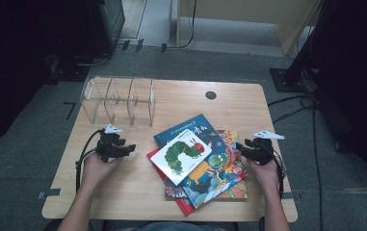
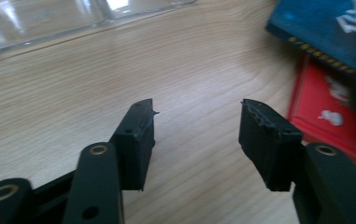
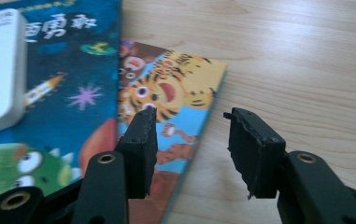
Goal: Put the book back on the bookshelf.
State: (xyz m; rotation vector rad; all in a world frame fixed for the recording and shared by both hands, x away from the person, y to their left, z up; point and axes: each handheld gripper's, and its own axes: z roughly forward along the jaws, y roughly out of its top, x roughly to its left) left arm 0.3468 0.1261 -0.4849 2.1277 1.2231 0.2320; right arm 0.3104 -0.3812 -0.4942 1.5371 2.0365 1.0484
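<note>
Jaws on both the left gripper (image 1: 134, 147) and right gripper (image 1: 239, 146) are held apart, nothing gripped; caterpillar book (image 1: 181, 156) should probably be pinched by its edge first, off the stack.

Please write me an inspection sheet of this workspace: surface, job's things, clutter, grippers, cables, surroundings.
Surface: wooden table, with a dark round disc near the far edge.
Job's things: pile of picture books at centre right, fanned out; white caterpillar book on top. Clear divided rack at far left, holding nothing.
Clutter: nothing seen.
Grippers: left gripper open over bare wood, left of the pile; right gripper open at the edge of the tiger book, touching nothing.
Cables: one trails from each gripper; more lie on the floor at right.
Surroundings: grey floor, dark equipment at both sides.
</note>
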